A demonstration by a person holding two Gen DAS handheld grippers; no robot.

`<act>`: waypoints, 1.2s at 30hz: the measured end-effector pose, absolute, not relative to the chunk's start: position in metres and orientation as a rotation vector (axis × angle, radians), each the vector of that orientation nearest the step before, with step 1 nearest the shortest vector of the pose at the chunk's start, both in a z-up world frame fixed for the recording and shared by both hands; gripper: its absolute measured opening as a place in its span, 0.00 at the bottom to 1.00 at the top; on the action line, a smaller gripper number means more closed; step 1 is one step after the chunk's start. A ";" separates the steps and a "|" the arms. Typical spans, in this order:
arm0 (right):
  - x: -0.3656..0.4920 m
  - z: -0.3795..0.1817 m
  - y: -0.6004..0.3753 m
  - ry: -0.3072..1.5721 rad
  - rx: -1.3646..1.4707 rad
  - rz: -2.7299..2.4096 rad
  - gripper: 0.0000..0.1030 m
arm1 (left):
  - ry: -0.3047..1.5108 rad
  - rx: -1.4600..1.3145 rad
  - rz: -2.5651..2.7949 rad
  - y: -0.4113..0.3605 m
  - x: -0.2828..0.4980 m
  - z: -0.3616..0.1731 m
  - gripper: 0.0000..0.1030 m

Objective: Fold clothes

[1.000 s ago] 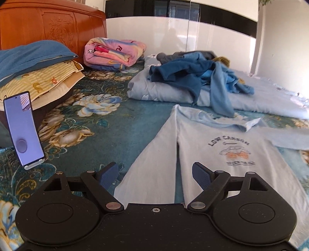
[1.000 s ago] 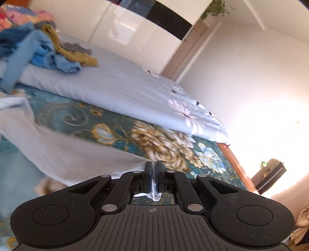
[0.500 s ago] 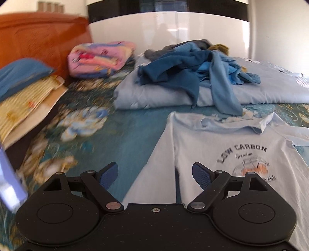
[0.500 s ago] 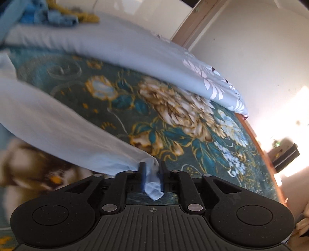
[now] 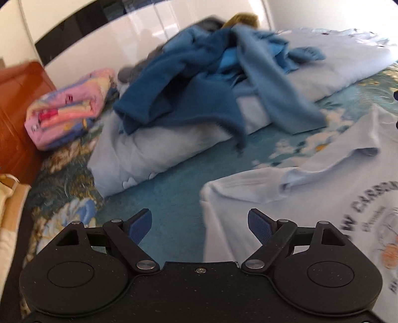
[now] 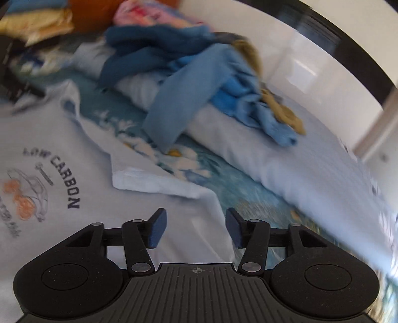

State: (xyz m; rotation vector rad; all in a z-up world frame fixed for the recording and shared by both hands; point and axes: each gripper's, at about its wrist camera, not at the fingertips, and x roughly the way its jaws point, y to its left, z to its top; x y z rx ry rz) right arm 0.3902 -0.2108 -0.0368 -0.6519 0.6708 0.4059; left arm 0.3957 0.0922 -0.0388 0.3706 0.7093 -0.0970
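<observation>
A pale blue sweatshirt [image 5: 286, 198] printed "LOW CARBON" lies flat on the teal floral bedspread; it also shows in the right wrist view [image 6: 44, 159]. My left gripper [image 5: 199, 224] is open and empty, over the sweatshirt's left shoulder edge. My right gripper [image 6: 195, 227] is open and empty, over the sweatshirt's right shoulder, where the sleeve [image 6: 154, 183] lies folded over the body. Both views are blurred by motion.
A heap of blue clothes [image 5: 211, 82] lies on a folded pale quilt [image 5: 139, 154] behind the sweatshirt, and shows in the right wrist view [image 6: 189, 82]. A pink folded blanket [image 5: 67, 114] sits by the wooden headboard [image 5: 17, 99]. Pillows [image 6: 32, 22] lie at far left.
My right gripper has let go of the sleeve, opened, and swung left to face the sweatshirt. My left gripper has moved forward and right toward the shoulder, still open.
</observation>
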 end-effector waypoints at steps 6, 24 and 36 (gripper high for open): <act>0.416 -0.056 -0.192 0.626 -0.757 0.484 0.52 | 0.761 0.267 -0.172 0.105 0.427 -0.059 0.81; 0.484 -0.057 -0.201 0.755 -0.360 0.364 0.16 | 0.757 -0.084 -0.049 0.117 0.455 -0.068 0.42; 0.318 0.003 -0.261 0.674 -0.245 0.404 0.17 | 0.616 -0.162 0.068 0.147 0.303 -0.006 0.53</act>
